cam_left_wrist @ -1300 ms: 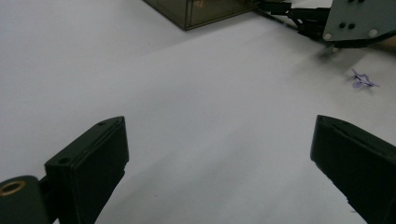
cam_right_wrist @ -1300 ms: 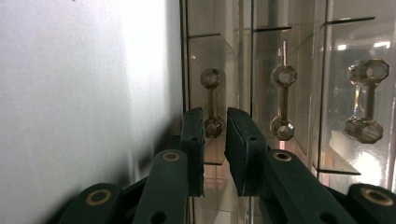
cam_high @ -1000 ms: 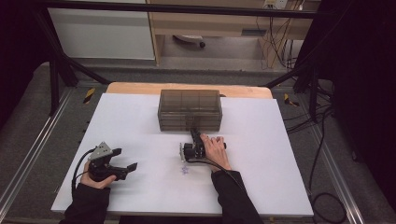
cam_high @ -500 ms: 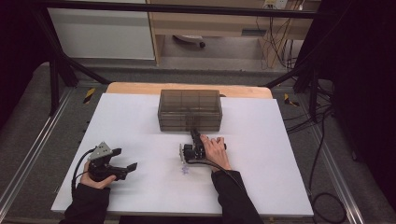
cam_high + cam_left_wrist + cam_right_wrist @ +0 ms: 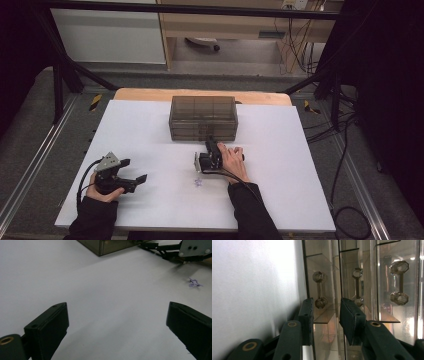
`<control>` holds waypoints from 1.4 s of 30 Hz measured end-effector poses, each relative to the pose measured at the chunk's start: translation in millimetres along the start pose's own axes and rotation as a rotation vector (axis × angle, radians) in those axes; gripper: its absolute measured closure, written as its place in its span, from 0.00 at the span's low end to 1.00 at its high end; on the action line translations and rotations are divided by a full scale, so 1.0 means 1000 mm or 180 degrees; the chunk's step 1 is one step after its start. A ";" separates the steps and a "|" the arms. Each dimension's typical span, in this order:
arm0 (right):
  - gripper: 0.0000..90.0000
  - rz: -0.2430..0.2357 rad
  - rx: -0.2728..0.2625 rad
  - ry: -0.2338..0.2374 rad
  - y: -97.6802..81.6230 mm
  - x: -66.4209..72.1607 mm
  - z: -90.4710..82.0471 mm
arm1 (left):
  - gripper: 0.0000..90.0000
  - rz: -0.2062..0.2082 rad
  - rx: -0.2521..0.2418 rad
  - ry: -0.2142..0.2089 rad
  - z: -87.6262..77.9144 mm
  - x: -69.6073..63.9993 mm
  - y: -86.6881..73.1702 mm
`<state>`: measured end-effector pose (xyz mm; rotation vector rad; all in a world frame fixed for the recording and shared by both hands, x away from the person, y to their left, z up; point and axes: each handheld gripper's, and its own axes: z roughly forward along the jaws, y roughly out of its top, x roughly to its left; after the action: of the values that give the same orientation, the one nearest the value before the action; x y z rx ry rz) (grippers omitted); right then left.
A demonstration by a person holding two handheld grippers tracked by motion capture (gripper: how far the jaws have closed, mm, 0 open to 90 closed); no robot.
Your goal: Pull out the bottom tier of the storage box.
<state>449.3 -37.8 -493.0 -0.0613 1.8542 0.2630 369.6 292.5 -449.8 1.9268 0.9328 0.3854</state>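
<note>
While the table (image 5: 150, 125) presents a flat, matt white top over a wooden board whose edge shows at the far side, its near corners are cut off by the lower frame edge of the high view. At the far middle of the table stands the drawer box (image 5: 203, 118), a rectangular cabinet of smoky, see-through plastic with glossy, reflective walls; the right gripper view shows three drawer fronts side by side, each with a clear, faceted, dumbbell-shaped handle (image 5: 320, 290). How many drawers the box has in all cannot be made out.

The right claw (image 5: 210, 142) lies on its side against the box front, with the hand (image 5: 232, 160) over its body. Its jaws have just been opening: the two black, rubbery pads (image 5: 307, 315) stand slightly apart, and the lower edge of a drawer front passes between them. Whether they touch it is not clear, so I read this claw as released. The tips of the jaws are hard to see from above.

The left claw (image 5: 134, 179) rests near the left front of the table, held in a hand (image 5: 102, 192) with a dark sleeve. Its blocky black jaws are spread wide over bare table, gripping nothing.

A small, crumpled purple scrap (image 5: 198, 183) lies just beside the right wrist; its shape is too small to identify.
</note>
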 end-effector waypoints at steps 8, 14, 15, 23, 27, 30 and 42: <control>0.72 -0.0012 0.0021 -0.0009 0.000 0.001 0.003 | 0.04 0.0007 0.0004 0.0001 0.000 0.000 0.000; 0.75 -0.0082 0.0008 -0.0019 -0.001 0.000 0.004 | 0.04 0.0004 0.0004 0.0002 0.000 0.000 0.000; 0.75 -0.0086 0.0009 -0.0020 -0.001 0.000 0.004 | 0.04 0.0004 0.0003 0.0003 0.000 0.000 0.000; 0.76 -0.0156 0.0003 -0.0023 0.000 0.001 0.003 | 0.04 0.0002 0.0000 0.0004 0.000 0.000 0.000; 0.76 -0.0140 0.0006 -0.0014 0.000 0.001 0.002 | 0.04 0.0003 -0.0001 0.0003 0.000 0.000 0.000; 0.76 -0.0153 -0.0002 -0.0016 0.000 0.001 0.002 | 0.04 0.0004 0.0002 0.0003 0.000 0.000 0.000; 0.76 -0.0155 0.0012 -0.0004 0.000 0.001 -0.001 | 0.04 0.0004 -0.0002 0.0003 0.000 0.000 0.000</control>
<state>447.8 -37.6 -493.8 -0.1035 1.8493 0.2258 369.4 292.4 -449.6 1.9268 0.9319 0.3875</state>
